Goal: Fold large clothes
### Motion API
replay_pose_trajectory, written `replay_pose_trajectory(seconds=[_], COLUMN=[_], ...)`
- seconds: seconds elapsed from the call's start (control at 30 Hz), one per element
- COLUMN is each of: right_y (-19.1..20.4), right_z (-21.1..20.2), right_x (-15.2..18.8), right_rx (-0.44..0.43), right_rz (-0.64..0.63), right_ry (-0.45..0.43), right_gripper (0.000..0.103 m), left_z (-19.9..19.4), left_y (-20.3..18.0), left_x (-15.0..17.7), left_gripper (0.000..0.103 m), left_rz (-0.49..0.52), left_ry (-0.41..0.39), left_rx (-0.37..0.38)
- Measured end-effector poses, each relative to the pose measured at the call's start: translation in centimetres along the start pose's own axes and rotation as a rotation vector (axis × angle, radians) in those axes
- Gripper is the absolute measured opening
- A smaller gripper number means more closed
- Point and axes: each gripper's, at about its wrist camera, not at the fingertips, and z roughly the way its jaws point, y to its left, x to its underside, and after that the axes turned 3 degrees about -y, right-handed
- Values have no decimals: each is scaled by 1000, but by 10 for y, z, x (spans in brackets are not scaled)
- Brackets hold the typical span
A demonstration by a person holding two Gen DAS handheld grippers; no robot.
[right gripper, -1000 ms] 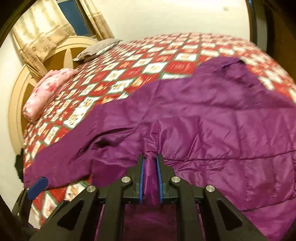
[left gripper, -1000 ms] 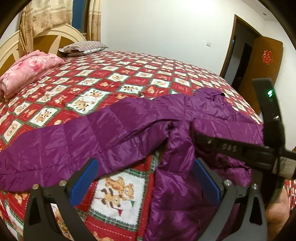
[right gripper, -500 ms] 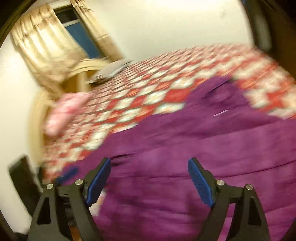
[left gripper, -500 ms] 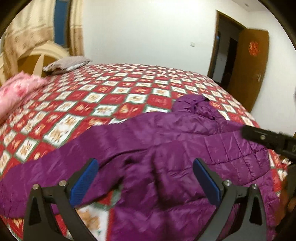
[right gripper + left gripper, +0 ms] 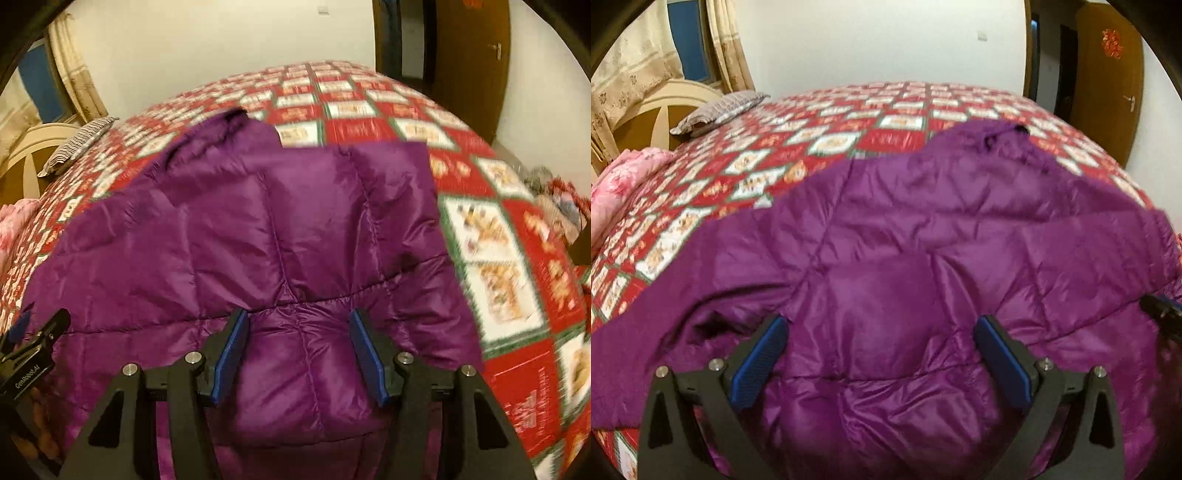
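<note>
Both grippers are sliding along the bed's (image 5: 480, 236) near edge; right gripper (image 5: 299, 354), having dropped the jacket (image 5: 258, 229), is closing empty-jawed over it, left gripper (image 5: 882, 365) gaping wide for fresh folding grips.

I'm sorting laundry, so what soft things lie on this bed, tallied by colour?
Purple: 1, the jacket
Pink: 1, the floral blanket
Grey striped: 1, the pillow
Total: 3, all on the red patterned bedspread

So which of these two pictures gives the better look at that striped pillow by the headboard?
The left wrist view. There the striped pillow lies fairly large and sharp against the headboard, at the far end of the bed's quilt. The right wrist view shows the same pillow smaller, squeezed toward the left edge and slightly blurred.
</note>
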Motion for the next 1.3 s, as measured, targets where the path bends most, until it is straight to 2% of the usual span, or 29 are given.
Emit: replay_pose_trajectory(seconds=[0.07,0.17,0.23,0.33,0.4,0.53,0.63,0.73,0.8,0.87,0.93,0.97,1.0,1.03,1.07,1.1,1.13,1.17,1.3], right_y=[4,11,13,14,14,15,16,20,22,26,30,31,33,35,38,40,42,43,47], right_z=[1,3,5,6,4,2,2,3,3,0,-10,-17,-24,-32,-40,-49,-55,-60,-84], right_x=[4,9,8,9,10,12,12,11,10,9,10,12,15,18,21,24,26,28,32], right_rx=[16,28,34,13,11,9,10,25,40,67,92,84,70,59,57,61,60,54,10], right_rz=[-15,-48,-65,-72,-74,-73,-76,-92,-105,-119,-119,-110,-103,-102,-106,-108,-107,-103,-81], right_ry=[-15,-47,-48,-52,-54,-65,-64,-56,-47,-35,-37,-44,-50,-58,-68,-83,-93,-102,-138], right_gripper=[60,69,73,79,80,81,82,83,83,83,83,83,83,83,83,83,83,83,83], left_z=[5,0,-14,-40,-52,-79,-87,-91,-89,-84,-83,-83,-81,-81,-83,-85,-85,-86,-89], left_y=[-1,5,21,72,116,215,279,339,359,380,386,384,380,376,372,369,367,365,352], left_x=[2,-1,-1,6,16,49,78,109,120,132,138,136,134,132,131,130,128,127,113], left_gripper=[103,103,103,103,103,103,103,103,103,103,103,101,97,86,67,56,35,27,21], left_rz=[1,-12,-56,-179,-269,-387,-443,-583,-659,-762,-816,-807,-780,-757,-732,-718,-710,-708,-684], left_ry=[18,40,13,-36,-53,-98,-68,-40,-14,16,2,-9,-14,-20,-38,-60,-86,-101,-123], left_rx=[6,39,48,45,-6,-249,-449,-562,-586,-564,-525,-529,-525,-523,-517,-489,-443,-412,-374])
